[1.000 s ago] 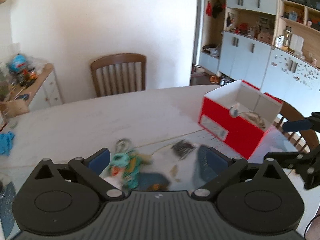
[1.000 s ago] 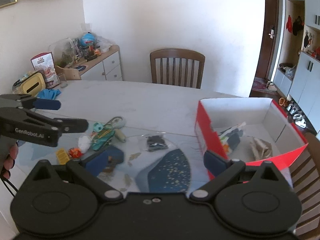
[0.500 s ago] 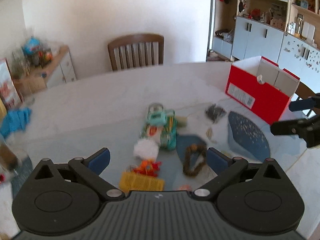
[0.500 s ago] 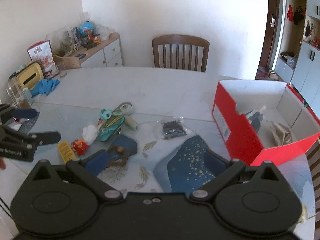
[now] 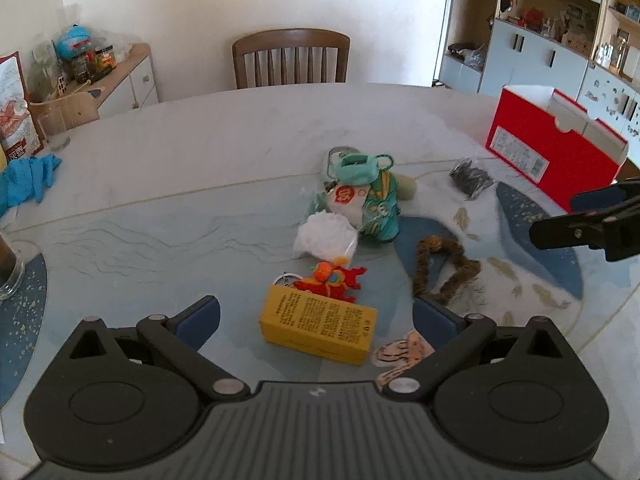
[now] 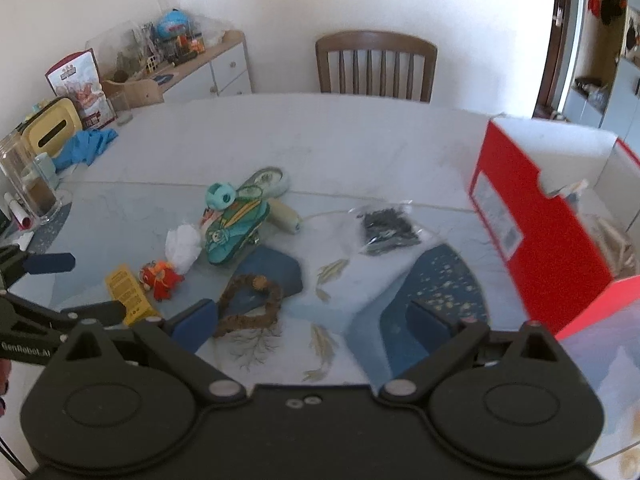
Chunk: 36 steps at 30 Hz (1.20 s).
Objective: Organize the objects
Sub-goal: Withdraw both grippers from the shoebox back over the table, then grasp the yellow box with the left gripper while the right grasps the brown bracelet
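Left hand-held gripper [image 5: 316, 318] spread over yellow box [image 5: 318, 329], right hand-held gripper [image 6: 312, 322] spread, empty

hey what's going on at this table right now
A person is tidying small items off a table into a red box with two handheld grippers. Both are open and empty. The left gripper hovers over a yellow box, beside a red plush toy. The right gripper hangs near a brown woven loop. A teal pouch, a white bag and a bag of dark bits lie loose on the table.
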{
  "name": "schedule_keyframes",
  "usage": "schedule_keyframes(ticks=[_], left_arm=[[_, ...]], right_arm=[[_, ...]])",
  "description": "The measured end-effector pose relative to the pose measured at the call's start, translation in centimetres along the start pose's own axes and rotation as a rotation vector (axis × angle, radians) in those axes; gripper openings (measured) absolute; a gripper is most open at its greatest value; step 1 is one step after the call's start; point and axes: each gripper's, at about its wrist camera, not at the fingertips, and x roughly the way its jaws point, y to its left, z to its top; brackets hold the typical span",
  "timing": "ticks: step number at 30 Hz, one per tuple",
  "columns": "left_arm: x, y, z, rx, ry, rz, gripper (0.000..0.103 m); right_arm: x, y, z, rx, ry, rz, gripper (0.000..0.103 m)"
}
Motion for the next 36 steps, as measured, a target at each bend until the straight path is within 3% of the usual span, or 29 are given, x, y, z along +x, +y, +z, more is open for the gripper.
schedule_keyframes(ticks=[7, 12, 18, 24, 29, 36], left_arm=[[2.0, -0.1, -0.4, 0.044, 0.040, -0.015, 0.103], [3.0, 0.3, -0.5, 0.027, 0.063, -0.006, 0.103], [3.5, 0.7, -0.8, 0.033, 0.064, -0.007, 0.103], [3.6, 0.7, -1.0, 0.037, 0.060, -0.011, 0.100], [3.5, 0.4, -0.9, 0.043, 0.062, -0.031, 0.078], [3.5, 0.1, -0.8, 0.029, 0.070, -0.033, 0.073]], right_arm=[[3.1, 0.3, 0.2, 0.033, 0.053, -0.004, 0.096], [5.5, 0.7, 0.1, 0.037, 0.101, -0.008, 0.087], [7.7, 1.2, 0.2, 0.052, 0.141, -0.016, 0.070], [8.1, 3.0, 0.2, -0.049, 0.137, -0.035, 0.045], [8.0, 4.1, -0.1, -0.114, 0.132, -0.051, 0.026], [8.1, 4.4, 0.0, -0.123, 0.132, -0.051, 0.009]])
